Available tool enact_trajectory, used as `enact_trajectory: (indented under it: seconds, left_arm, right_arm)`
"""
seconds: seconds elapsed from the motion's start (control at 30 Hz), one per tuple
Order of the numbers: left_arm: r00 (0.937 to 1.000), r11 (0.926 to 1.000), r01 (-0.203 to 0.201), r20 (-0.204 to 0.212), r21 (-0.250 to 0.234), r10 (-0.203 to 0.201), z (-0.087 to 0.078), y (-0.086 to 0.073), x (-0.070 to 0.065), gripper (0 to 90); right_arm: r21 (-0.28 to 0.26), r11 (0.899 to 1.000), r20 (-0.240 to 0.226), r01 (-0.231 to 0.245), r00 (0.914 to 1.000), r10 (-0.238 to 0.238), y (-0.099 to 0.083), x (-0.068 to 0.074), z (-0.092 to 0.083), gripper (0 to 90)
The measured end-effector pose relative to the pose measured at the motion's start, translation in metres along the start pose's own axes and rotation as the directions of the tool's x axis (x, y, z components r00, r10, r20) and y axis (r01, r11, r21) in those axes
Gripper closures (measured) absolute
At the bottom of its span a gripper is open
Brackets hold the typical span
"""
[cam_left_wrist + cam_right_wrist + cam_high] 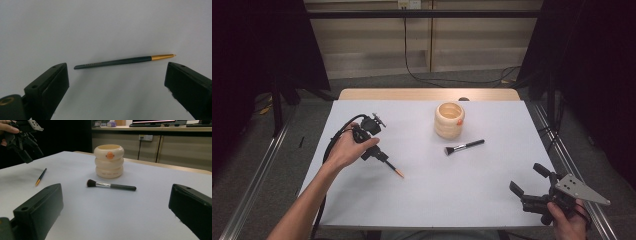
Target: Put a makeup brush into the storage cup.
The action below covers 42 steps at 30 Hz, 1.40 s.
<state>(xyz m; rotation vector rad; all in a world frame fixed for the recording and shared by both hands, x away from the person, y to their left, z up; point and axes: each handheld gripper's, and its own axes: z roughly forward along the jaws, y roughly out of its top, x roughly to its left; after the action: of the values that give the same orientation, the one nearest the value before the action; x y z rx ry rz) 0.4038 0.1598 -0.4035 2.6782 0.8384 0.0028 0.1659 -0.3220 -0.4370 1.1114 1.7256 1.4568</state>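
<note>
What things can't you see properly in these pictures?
- Inside of the cream cup: its own wall hides the bottom in the high view and the right claw view.
- Writing on the cup's lowest ring: too small to read in the right claw view.
- Lettering on the thin pencil: too blurred in the left claw view.
- Left claw: the hand covers part of it in the high view.

I can't read any words here. The cream ringed pot [109, 161] has a small orange badge [109, 155] near its top and a line of tiny orange letters on its bottom ring, but they are too small for me to read. The thin dark pencil [117, 61] has faint tiny letters too, also too blurry.
</note>
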Motion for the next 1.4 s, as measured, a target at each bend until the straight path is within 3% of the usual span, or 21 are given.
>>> enact_trajectory:
  seconds: [0.1,0.13,0.23,0.33,0.37,0.4,0.43,0.47,0.57,0.6,0.7,0.8,0.9,0.97,1.0,1.13,1.27,1.3,1.33,1.37,1.4]
  left_arm:
    - [0.9966,0.9966,-0.082,0.016,0.01,0.082,0.003,0.0,0.0,5.0]
    - [0.9966,0.9966,-0.082,0.016,0.01,0.082,0.003,0.0,0.0,5.0]
    - [0.9869,0.9878,-0.156,0.041,-0.004,0.156,0.007,-0.001,0.0,5.0]
    - [0.9785,0.9803,-0.195,0.061,-0.029,0.197,0.009,-0.001,0.0,5.2]
    - [0.9689,0.9698,-0.24,0.052,-0.046,0.242,0.01,-0.002,-0.002,5.4]
    - [0.9539,0.9539,-0.295,0.042,-0.057,0.297,0.012,-0.003,-0.003,5.2]
    - [0.9539,0.9539,-0.295,0.042,-0.057,0.297,0.012,-0.003,-0.003,5.5]
    - [0.9484,0.9485,-0.311,0.047,-0.062,0.314,0.013,-0.003,-0.005,5.5]
    - [0.9199,0.9213,-0.385,0.058,-0.056,0.388,0.015,-0.003,-0.01,5.1]
    - [0.9047,0.9062,-0.421,0.054,-0.037,0.423,0.015,-0.003,-0.01,5.1]
    - [0.8814,0.8831,-0.469,0.057,-0.013,0.469,0.018,-0.003,-0.015,13.0]
    - [0.8655,0.8671,-0.498,0.065,0.005,0.497,0.022,-0.004,-0.019,13.4]
    - [0.8589,0.8605,-0.509,0.068,0.01,0.508,0.023,-0.003,-0.021,13.4]
    - [0.8598,0.8606,-0.508,0.073,0.031,0.505,0.027,-0.002,-0.026,12.0]
    - [0.852,0.8523,-0.522,0.077,0.039,0.518,0.028,-0.001,-0.027,12.2]
    - [0.8343,0.8346,-0.549,0.083,0.041,0.545,0.031,0.001,-0.03,20.3]
    - [0.8249,0.8254,-0.563,0.089,0.042,0.558,0.033,0.003,-0.031,32.3]
    - [0.8098,0.8091,-0.585,0.091,0.055,0.58,0.035,0.004,-0.033,34.7]
    - [0.8098,0.8091,-0.585,0.091,0.055,0.58,0.035,0.004,-0.033,36.7]
    - [0.7978,0.795,-0.602,0.094,0.073,0.596,0.037,0.005,-0.034,38.7]
    - [0.8014,0.7986,-0.597,0.088,0.072,0.592,0.038,0.006,-0.034,41.4]
  right_arm:
    - [0.0,1.0,0.0,-0.001,1.0,0.001,0.0,0.0,0.0,0.0]
    - [0.001,1.0,-0.001,0.0,1.0,0.0,0.0,0.0,0.001,0.0]
    - [0.004,1.0,0.0,0.004,1.0,-0.004,0.0,0.0,0.001,0.0]
    - [0.003,1.0,-0.001,-0.001,1.0,0.001,0.0,0.0,0.001,0.0]
    - [0.004,1.0,-0.001,-0.001,1.0,0.001,0.0,0.0,0.0,0.0]
    - [0.006,1.0,0.003,-0.004,1.0,0.004,0.0,0.0,0.0,0.0]
    - [0.006,1.0,0.003,-0.006,1.0,0.006,0.0,0.0,0.0,0.0]
    - [0.006,1.0,0.003,-0.006,1.0,0.006,0.0,0.0,0.0,0.0]
    - [0.004,1.0,0.002,-0.003,1.0,0.003,0.0,0.0,0.0,0.0]
    - [0.004,1.0,0.002,-0.003,1.0,0.003,0.0,0.0,0.0,0.0]
    - [0.004,1.0,0.003,-0.002,1.0,0.002,0.0,0.001,0.001,0.0]
    - [0.003,1.0,0.004,-0.004,1.0,0.004,0.0,0.001,0.0,0.0]
    - [0.004,1.0,0.004,-0.004,1.0,0.004,0.0,0.001,0.0,0.0]
    - [0.005,1.0,0.002,-0.004,1.0,0.004,0.0,0.0,0.001,0.0]
    - [0.006,1.0,0.002,-0.003,1.0,0.003,0.0,0.0,0.001,0.0]
    - [0.005,1.0,0.003,-0.001,1.0,0.001,0.0,0.0,0.0,0.0]
    - [0.004,1.0,0.003,-0.005,1.0,0.005,0.0,0.001,0.0,0.0]
    - [0.006,1.0,0.003,-0.005,1.0,0.005,0.0,0.0,0.001,0.0]
    - [0.006,1.0,0.003,-0.004,1.0,0.004,0.0,0.0,0.001,0.0]
    - [0.005,1.0,0.002,-0.004,1.0,0.004,0.0,0.0,0.001,0.0]
    - [0.005,1.0,0.002,-0.006,1.0,0.006,0.0,0.0,0.001,0.0]
